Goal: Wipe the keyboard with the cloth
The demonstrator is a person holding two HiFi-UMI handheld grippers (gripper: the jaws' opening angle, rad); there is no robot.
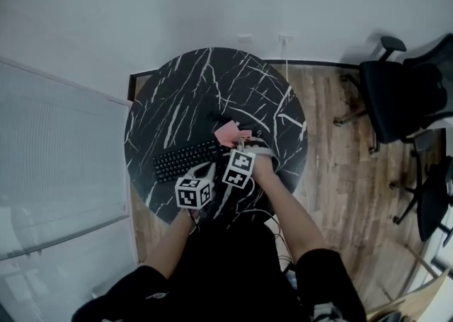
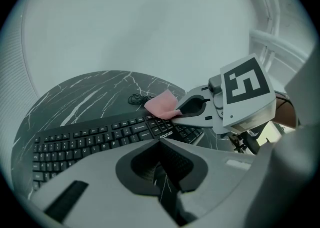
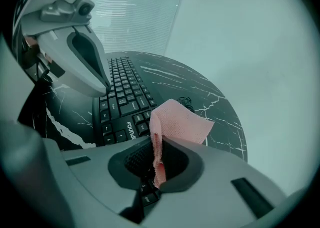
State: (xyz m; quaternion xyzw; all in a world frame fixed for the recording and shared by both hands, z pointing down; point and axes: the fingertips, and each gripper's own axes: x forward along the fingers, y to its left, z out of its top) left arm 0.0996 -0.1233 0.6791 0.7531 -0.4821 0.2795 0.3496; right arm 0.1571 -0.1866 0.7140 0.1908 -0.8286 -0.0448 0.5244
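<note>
Head view: a round black marble table [image 1: 212,80] carried a black keyboard [image 1: 185,160] near its front edge, and a pink cloth [image 1: 228,133] sat at the keyboard's right end. The left gripper [image 1: 207,170] hung over the keyboard's near edge, with the right gripper [image 1: 237,142] just beside it at the cloth. An office chair [image 1: 403,98] stood well apart on the wood floor. Left gripper view: the left gripper [image 2: 160,144] had its jaws pressed together with nothing between them, above the keyboard [image 2: 85,142]. The cloth [image 2: 162,104] showed at the tip of the right gripper [image 2: 176,114]. Right gripper view: the right gripper [image 3: 157,144] pinched the cloth [image 3: 180,122], which stood up over the keyboard's [image 3: 122,91] end keys.
</note>
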